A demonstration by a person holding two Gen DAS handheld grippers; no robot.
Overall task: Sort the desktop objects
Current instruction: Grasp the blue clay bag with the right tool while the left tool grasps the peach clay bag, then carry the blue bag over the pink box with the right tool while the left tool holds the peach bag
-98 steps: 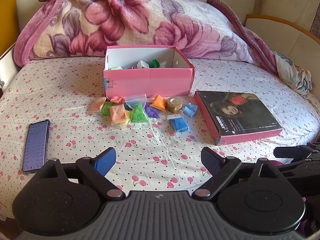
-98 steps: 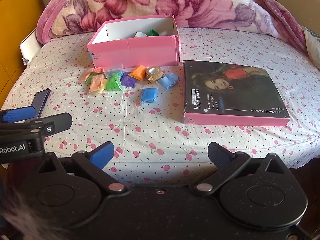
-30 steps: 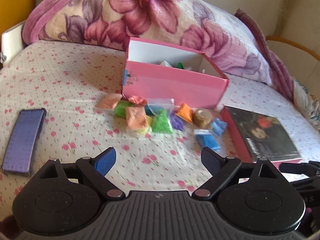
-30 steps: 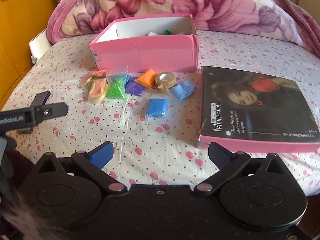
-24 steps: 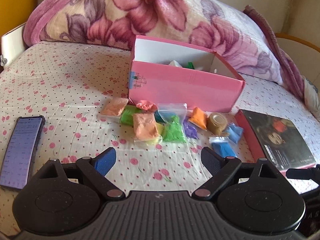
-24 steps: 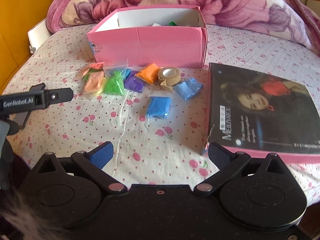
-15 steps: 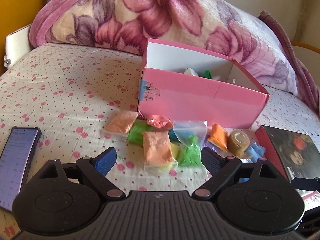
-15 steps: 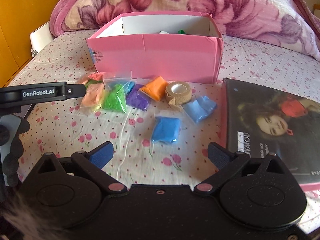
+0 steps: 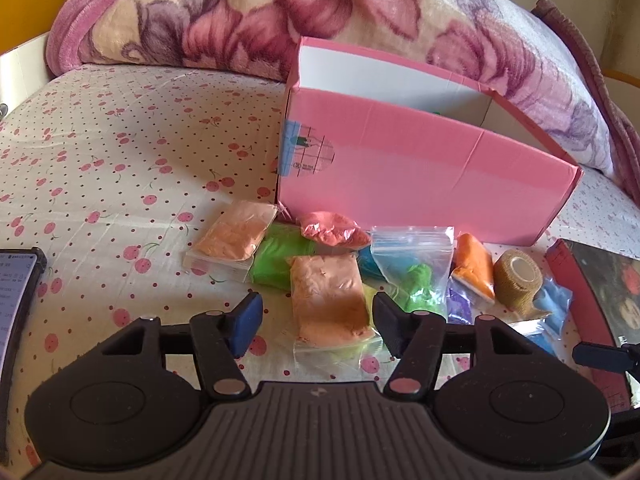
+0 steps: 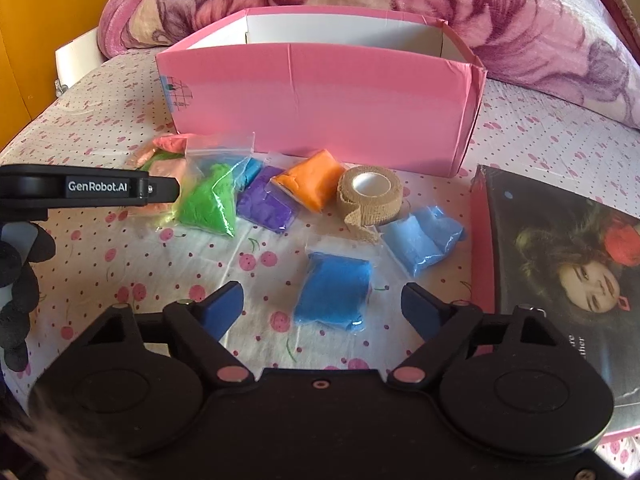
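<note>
Many clay bags [image 9: 327, 299] before pink box [image 10: 320, 108]

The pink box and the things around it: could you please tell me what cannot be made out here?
- Pink box contents: both views, hidden behind its front wall.
- Phone: left wrist view, cut off by the left edge.
- Book: right wrist view, cut off by the right edge.
- Yellow bag: left wrist view, mostly under the peach bag.

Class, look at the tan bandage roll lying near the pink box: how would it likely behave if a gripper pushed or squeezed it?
The bandage roll lies on its flat end, hollow core up, so it would probably slide, not roll. Its crinkled fabric looks soft, so squeezing may dent it. A loose tail hangs off it and may unwind.
</note>
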